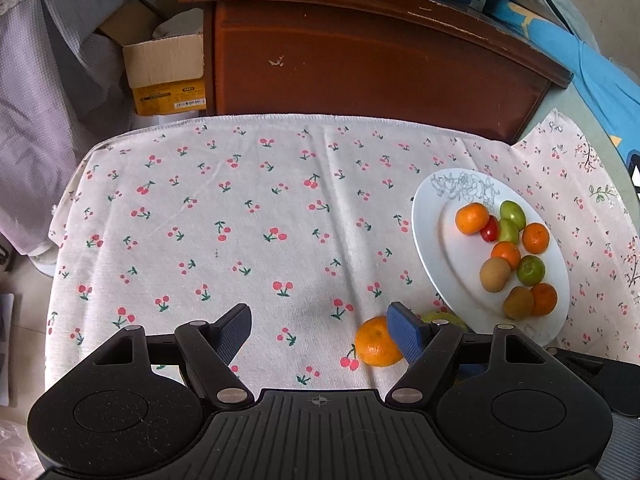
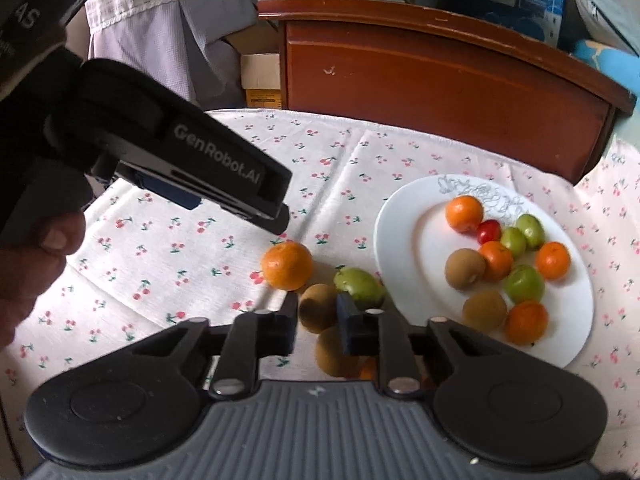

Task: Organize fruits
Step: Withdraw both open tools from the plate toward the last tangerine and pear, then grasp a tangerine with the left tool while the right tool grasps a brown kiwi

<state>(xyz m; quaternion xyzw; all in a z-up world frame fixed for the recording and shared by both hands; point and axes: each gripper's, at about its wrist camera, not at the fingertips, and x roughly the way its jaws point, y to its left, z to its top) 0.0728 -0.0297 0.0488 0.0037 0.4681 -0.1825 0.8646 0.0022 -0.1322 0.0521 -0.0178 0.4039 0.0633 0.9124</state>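
Fruits fill the white plate; right hand-held gripper clamps a kiwi, left hand-held gripper gapes empty.

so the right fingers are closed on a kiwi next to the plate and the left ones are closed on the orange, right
Not quite. The right gripper is indeed closed on a kiwi beside the plate, but the left gripper is open: the left wrist view shows its fingers wide apart, the orange lying loose on the cloth by one finger.
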